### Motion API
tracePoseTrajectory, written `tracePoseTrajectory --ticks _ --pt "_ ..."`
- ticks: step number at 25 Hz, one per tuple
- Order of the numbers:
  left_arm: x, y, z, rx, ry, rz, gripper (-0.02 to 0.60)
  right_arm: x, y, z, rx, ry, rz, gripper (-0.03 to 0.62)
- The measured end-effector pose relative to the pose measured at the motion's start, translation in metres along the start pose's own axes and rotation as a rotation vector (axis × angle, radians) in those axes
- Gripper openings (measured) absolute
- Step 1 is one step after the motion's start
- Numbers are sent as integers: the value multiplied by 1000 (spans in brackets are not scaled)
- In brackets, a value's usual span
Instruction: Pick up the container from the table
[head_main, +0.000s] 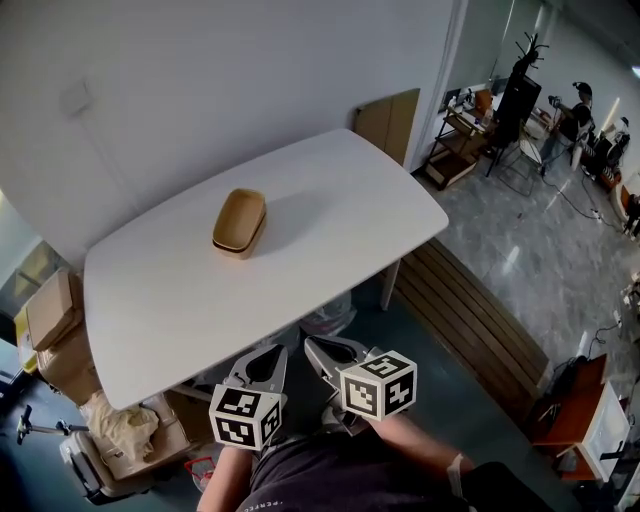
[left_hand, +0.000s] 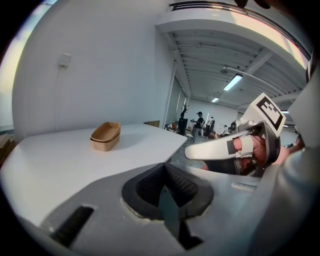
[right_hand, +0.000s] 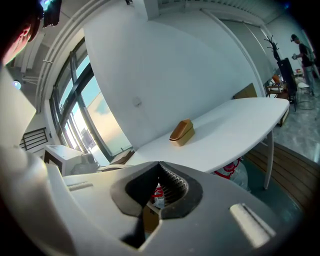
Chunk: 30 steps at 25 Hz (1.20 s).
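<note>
Status: approach phase, nothing is gripped yet.

- container (head_main: 240, 221): a tan, shallow oblong tray, upright, on the white table (head_main: 330, 200). It sits about mid-table, a bit toward the wall side, with nothing else around it. The rim looks doubled, so it may be two trays nested. Can't confirm that from here.
- left gripper (head_main: 268, 355): jaws fully together, empty. It is held off the near table edge, close to the person's body and well apart from the container.
- right gripper (head_main: 318, 348): also closed with the tips meeting, and nothing is between them. It is just beside the left one and also short of the table.
- Both gripper views have the container ahead and unobstructed, so the line in is clear.

How to do this step well (a judgement):
- Use one gripper for the pick. The left looks slightly better lined up with the tray.
- Open the jaws wide before they cross the table edge, not at the tray.
- Come in low and slightly nose-down, and straddle one side wall with one jaw inside and one outside. A pinch on the wall beats spanning the full width.
- The tray looks like thin paperboard on a slick top, so a nudge will probably make it slide. Stop first, then close.
- Close gently, because the wall will probably buckle under hard clamping.
- If the trays are nested, get the outer jaw down to the lower tray's wall, or only the top one lifts.
- Lift straight up and keep it level.
</note>
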<state>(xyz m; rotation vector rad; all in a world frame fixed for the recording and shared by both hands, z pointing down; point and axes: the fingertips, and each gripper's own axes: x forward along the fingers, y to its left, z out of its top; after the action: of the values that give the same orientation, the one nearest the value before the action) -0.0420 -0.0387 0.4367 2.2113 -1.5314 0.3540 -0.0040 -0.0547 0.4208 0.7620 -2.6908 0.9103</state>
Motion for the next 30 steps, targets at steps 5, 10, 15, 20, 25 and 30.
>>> tracePoseTrajectory --ticks 5,10,15,20,25,30 --pt "25 -6 10 2 -3 16 -6 -1 -20 8 -14 23 18 -2" --pt "37 -5 15 24 16 30 -5 -2 -33 17 1 14 25 -2" --pt "42 4 24 31 20 49 -5 1 -42 25 19 3 22 -2" --pt "56 18 29 30 32 50 -2 14 -52 32 27 4 13 -2" --pt "68 44 43 20 22 69 -1 37 -58 47 27 18 14 -2" --pt "78 83 50 36 50 96 23 71 -62 60 19 40 14 -2"
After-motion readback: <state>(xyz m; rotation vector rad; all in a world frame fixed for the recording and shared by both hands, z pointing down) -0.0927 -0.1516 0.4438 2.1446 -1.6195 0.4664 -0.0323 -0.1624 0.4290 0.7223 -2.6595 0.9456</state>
